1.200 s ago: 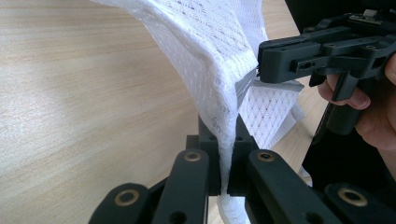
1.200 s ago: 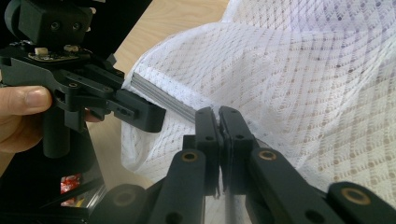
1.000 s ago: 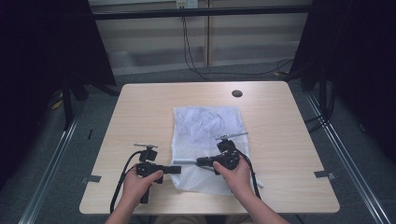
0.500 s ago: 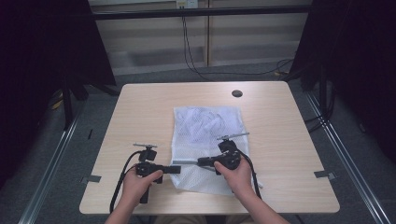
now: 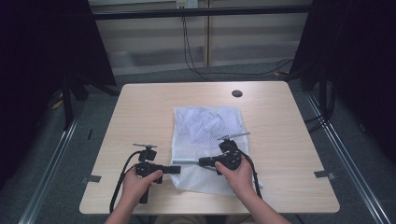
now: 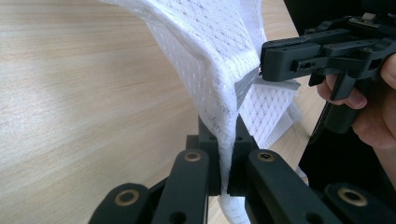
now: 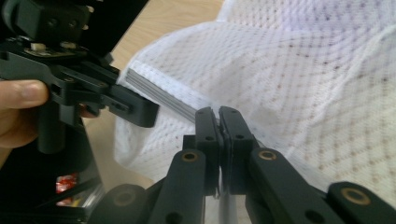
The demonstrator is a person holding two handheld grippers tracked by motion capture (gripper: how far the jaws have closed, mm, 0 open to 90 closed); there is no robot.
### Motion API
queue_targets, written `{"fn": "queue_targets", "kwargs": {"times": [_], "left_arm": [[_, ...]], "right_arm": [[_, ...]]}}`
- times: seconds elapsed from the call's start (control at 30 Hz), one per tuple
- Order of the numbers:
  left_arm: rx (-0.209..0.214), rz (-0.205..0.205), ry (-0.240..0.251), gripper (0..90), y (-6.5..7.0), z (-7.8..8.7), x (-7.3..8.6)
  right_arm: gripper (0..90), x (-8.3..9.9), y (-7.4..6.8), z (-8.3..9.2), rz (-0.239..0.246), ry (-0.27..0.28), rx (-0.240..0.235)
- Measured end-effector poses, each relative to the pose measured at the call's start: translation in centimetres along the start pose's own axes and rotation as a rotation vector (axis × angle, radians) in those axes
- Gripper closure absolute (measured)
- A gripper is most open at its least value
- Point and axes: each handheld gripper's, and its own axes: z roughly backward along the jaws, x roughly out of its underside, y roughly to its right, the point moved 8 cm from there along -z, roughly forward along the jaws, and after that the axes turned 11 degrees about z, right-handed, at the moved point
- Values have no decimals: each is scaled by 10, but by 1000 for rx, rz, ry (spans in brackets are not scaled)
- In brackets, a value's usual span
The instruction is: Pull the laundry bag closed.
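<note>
Here, both my claws are clamped on the near left edge of the white mesh bag [image 5: 205, 140] lying mid-table: left gripper [image 6: 224, 154] pinching the fabric, right gripper [image 7: 218, 135] nipping the grey zipper strip [image 7: 163, 100]. I'd hold the fabric taut and draw the zipper steadily along.

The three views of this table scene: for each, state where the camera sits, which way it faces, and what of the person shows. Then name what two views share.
High view: above the near side, facing forward and down on the pale wooden table; both forearms show.
Left gripper view: on the left gripper, along jaws shut on the white mesh laundry bag.
Right gripper view: on the right gripper, along jaws clamping the bag's edge.
Shared: each gripper view shows the other hand's gripper.
</note>
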Motion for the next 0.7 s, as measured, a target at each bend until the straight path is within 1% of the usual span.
{"fn": "queue_targets", "kwargs": {"times": [0.1,0.13,0.17,0.23,0.37,0.47,0.6,0.7], "left_arm": [[7,8,0,886,-1,1,0],[6,7,0,885,-1,1,0],[6,10,1,885,-1,1,0],[9,15,4,885,0,1,-1],[4,11,-1,885,-1,1,0],[8,20,-2,885,0,1,0],[6,17,-2,885,-1,1,0],[2,16,-3,886,1,0,0]], "right_arm": [[868,1,4,3,-15,3,3],[868,2,4,4,-14,5,-4],[868,2,5,4,-9,2,3],[868,2,5,5,-13,3,5],[868,2,5,6,-12,5,-1],[868,2,5,6,-10,5,-2],[868,3,6,7,-12,0,4],[868,3,8,8,-16,6,2]]}}
